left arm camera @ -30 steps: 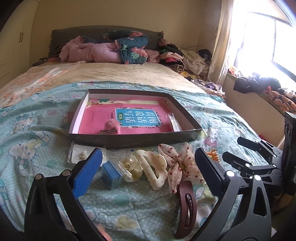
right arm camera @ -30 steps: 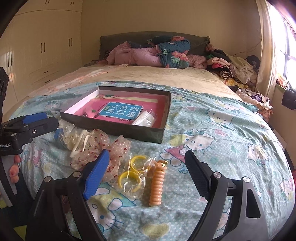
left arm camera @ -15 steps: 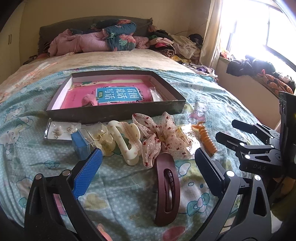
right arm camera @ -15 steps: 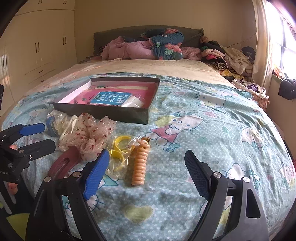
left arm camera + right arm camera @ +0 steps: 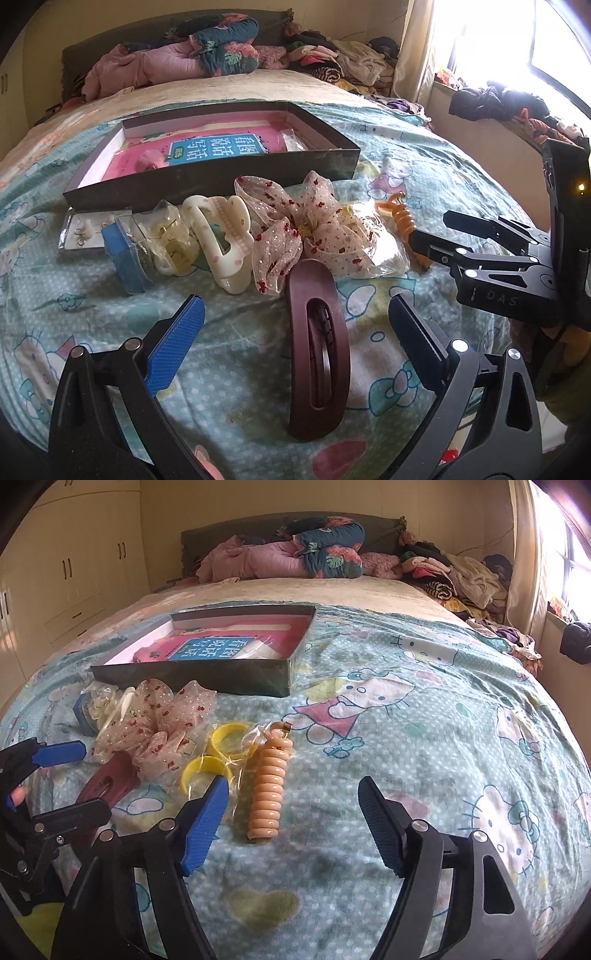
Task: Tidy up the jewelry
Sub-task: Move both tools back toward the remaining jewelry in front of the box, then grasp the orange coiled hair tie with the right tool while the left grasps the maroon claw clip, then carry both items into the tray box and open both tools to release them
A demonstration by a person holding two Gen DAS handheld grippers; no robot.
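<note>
Bedroom, bed point(image 5: 424, 709) under a cartoon-cat sheet, laundry heaped at the headboard. Dark shallow box point(image 5: 207, 177) mid-bed with a pink book point(image 5: 207, 147) inside. Hair items lie in a row just in front of the box: blue-lidded case point(image 5: 123, 254), cream claw clip point(image 5: 221, 236), dotted sheer scrunchie point(image 5: 295, 229), bagged yellow rings point(image 5: 218, 753), orange spiral tie point(image 5: 267, 786). Maroon oval clip point(image 5: 317, 350) lies flat, between the left tongs' point(image 5: 295, 332) spread-apart pads, untouched. Right tongs point(image 5: 291, 816) are closing, pads on neither side touching the spiral tie, which sits just ahead near the blue pad.
</note>
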